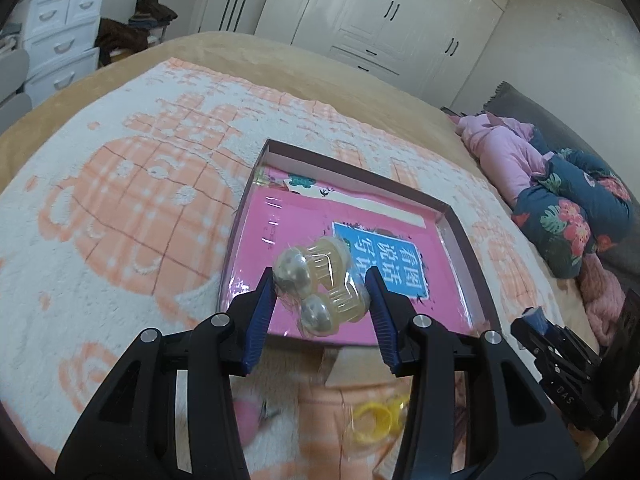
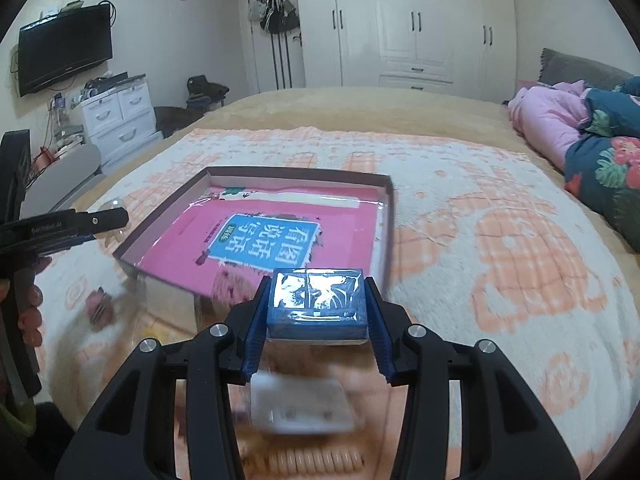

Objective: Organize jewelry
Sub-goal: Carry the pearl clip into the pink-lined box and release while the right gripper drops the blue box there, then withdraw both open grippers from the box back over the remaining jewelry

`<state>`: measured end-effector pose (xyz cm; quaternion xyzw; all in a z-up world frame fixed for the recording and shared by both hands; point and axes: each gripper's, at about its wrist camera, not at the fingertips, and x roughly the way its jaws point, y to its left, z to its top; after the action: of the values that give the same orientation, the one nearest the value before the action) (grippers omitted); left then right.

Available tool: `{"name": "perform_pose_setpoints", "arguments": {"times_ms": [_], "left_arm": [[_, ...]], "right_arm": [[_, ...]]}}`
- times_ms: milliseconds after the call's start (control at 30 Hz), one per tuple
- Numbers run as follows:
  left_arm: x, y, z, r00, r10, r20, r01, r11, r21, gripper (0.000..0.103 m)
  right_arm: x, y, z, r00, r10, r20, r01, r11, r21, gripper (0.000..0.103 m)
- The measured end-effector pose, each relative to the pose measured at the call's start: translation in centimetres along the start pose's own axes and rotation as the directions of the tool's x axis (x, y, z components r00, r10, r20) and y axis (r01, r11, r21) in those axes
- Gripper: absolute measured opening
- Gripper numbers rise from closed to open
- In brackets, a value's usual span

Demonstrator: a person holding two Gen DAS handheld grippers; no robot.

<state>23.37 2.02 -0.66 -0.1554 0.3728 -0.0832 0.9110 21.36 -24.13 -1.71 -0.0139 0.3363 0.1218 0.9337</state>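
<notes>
Slippery bagged hair clips (image 1: 320, 288), clamped in left gripper (image 1: 322, 286), could be dropped short of box (image 1: 452, 216); right gripper (image 2: 318, 300) is closed on blue packet (image 2: 318, 300), contents seemingly jewelry.

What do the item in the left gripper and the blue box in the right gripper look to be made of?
The hair claw clips look like translucent amber plastic with pearly domes, sealed in a clear glossy plastic bag that catches glints. The blue box looks like card wrapped in shiny film, going by the bright wrinkled reflections on its top; its core material is unclear.
</notes>
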Motion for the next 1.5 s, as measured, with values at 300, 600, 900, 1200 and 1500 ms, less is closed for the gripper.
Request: {"name": "perform_pose_setpoints", "arguments": {"times_ms": [300,600,900,1200,1500], "left_arm": [[3.8,-0.1,-0.9,0.998,0.05,-0.05,-0.048,0.999,0.025,0.037],[4.3,0.3,-1.3,0.998,0.044,-0.044,-0.043,0.998,0.037,0.038],[2.6,0.4,-1.1,1.0,0.031,0.002,-0.031,0.999,0.045,0.05],[-0.2,-0.3,-1.3,0.998,0.026,0.058,-0.03,0.997,0.069,0.066],[-3.9,-1.5,-2.2,0.993,0.01,0.115,-0.022,0.994,0.104,0.087]], "right_arm": [[5.6,-0.4,1.6,0.994,0.021,-0.11,-0.018,0.999,0.028,0.043],[8.4,0.0,1.3,0.986,-0.001,-0.169,0.005,1.0,0.021,0.043],[8.3,0.6,1.1,0.988,-0.022,-0.152,0.022,1.0,0.0,0.053],[4.2,0.2,0.9,0.999,-0.007,-0.054,0.009,1.0,0.024,0.068],[-1.1,0.3,-0.4,0.999,-0.024,0.039,0.023,0.999,0.024,0.083]]}}
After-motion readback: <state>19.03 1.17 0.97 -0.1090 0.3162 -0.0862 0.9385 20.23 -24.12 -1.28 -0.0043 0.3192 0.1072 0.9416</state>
